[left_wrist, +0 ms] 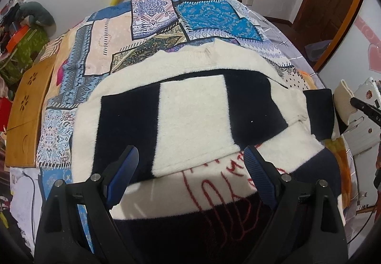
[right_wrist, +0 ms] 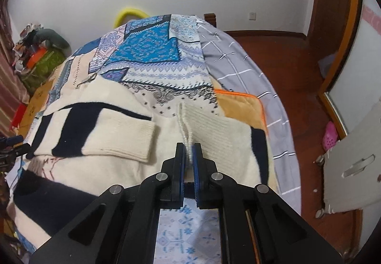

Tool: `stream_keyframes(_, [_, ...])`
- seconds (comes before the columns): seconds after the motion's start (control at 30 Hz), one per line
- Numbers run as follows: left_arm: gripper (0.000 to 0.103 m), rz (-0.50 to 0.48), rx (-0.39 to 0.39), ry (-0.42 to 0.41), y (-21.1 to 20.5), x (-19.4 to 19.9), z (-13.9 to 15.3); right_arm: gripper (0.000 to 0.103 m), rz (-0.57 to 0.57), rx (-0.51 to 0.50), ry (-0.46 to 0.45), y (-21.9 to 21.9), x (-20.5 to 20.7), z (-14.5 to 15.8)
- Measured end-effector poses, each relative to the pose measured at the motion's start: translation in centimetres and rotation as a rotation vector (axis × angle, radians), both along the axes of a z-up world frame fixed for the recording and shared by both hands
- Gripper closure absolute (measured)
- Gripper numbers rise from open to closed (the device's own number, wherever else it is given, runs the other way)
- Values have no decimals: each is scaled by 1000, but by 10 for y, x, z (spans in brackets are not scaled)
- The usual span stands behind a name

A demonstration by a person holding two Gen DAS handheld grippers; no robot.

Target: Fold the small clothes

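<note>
Under left tongs (left_wrist: 190, 164), cream-and-navy sweater (left_wrist: 190, 107) spread flat on patchwork bedspread (left_wrist: 152, 26); jaws wide, gripping nothing. Right tongs (right_wrist: 188, 152) pinched tight on ribbed cuff (right_wrist: 207, 126) of sleeve (lifted off bed), other sleeve (right_wrist: 119, 135) folded across body beside them.

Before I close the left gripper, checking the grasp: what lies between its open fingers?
In the left wrist view, the left gripper hangs open over the cream-and-navy sweater; only its folded sleeve and red-stitched front show between the fingers, unpinched.
</note>
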State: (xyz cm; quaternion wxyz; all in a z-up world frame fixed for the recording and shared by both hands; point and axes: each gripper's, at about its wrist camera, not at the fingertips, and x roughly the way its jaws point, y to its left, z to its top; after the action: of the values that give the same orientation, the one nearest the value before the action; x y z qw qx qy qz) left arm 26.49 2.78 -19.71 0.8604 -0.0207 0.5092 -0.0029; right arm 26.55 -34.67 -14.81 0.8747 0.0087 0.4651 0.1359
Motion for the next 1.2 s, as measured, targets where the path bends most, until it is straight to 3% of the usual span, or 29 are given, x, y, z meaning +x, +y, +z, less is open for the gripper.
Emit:
stream_keyframes(0.27, [13,20,-13,-32,14,-10,9,97,62,42,-60,35,0,30])
stream_keyframes(0.63, [13,55,-57,-76,43,-28,19,98,209,111,-134,123,10,73])
stream_keyframes(0.97, [13,107,-87,-96,87,-51,18,98,334,142,-155,212,14,90])
stream_keyframes(1.2, [13,137,-111,-83,114,-69,7,102,470,113,-138,288,1,82])
